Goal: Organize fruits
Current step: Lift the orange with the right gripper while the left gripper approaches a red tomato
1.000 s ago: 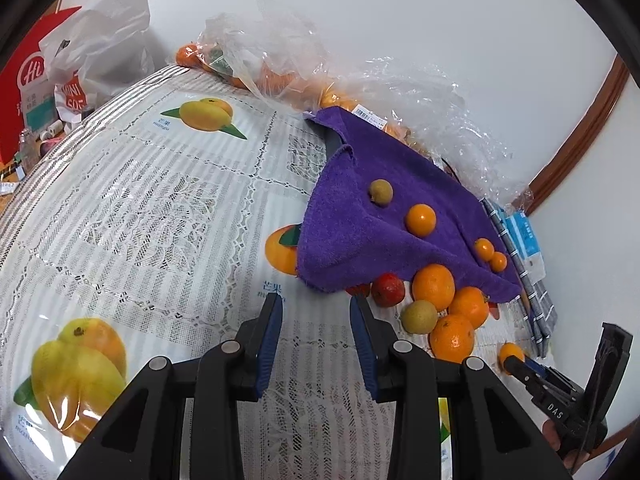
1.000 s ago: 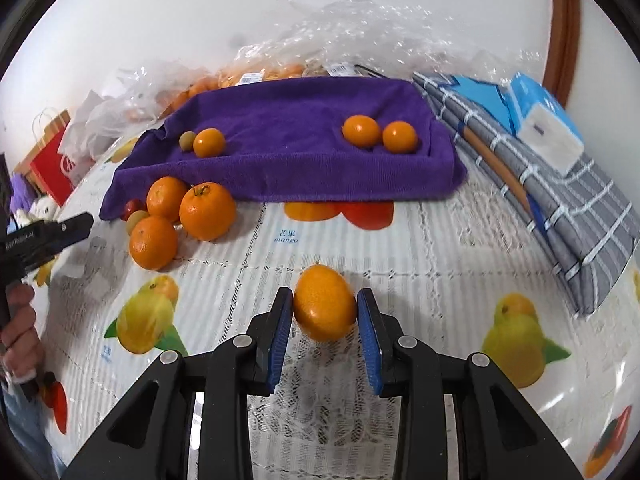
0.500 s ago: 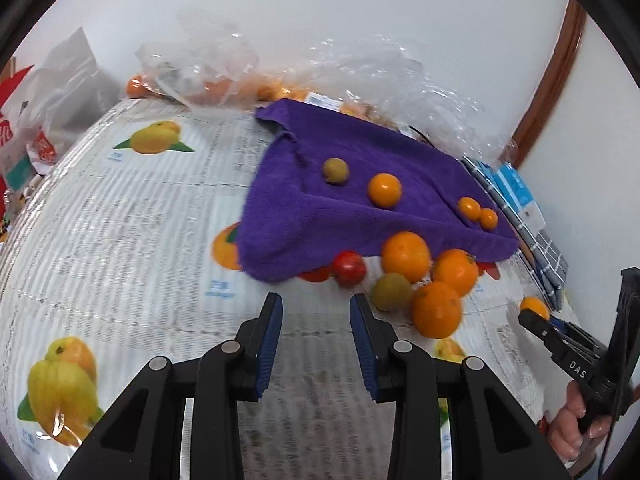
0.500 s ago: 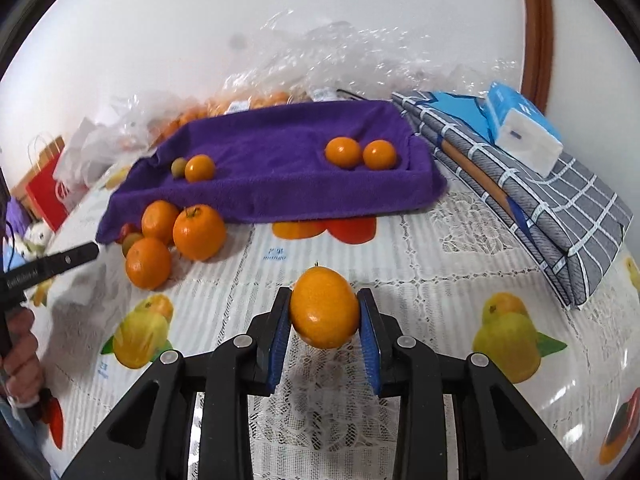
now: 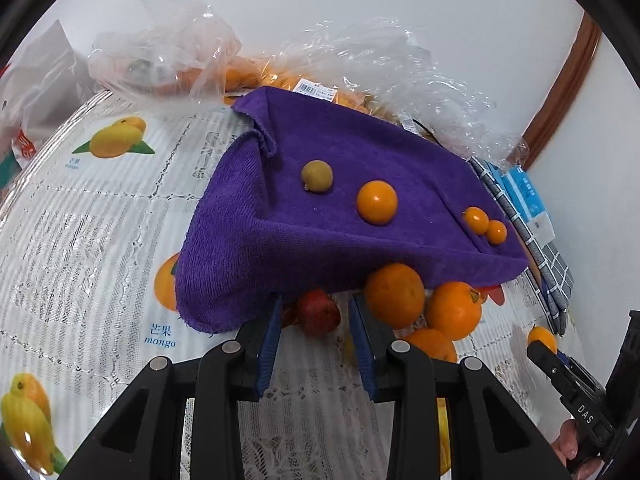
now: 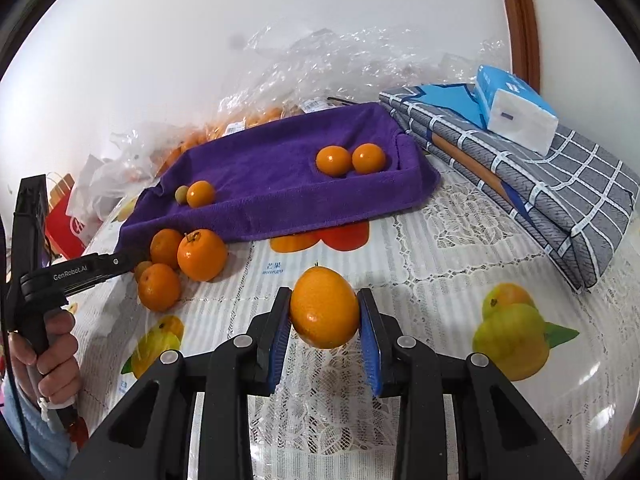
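Bright, even light; sharp focus; strong fisheye bending, dark corners.

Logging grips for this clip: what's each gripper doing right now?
Left gripper: open, holding nothing, a red fruit just beyond its tips.
Right gripper: shut on an orange.

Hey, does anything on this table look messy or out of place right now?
Yes. The purple towel lies rumpled, its near-left corner drooping onto the tablecloth. Only four small fruits sit on it, while several oranges and a red fruit lie loose on the tablecloth by its front edge. Crumpled plastic bags are heaped behind it.
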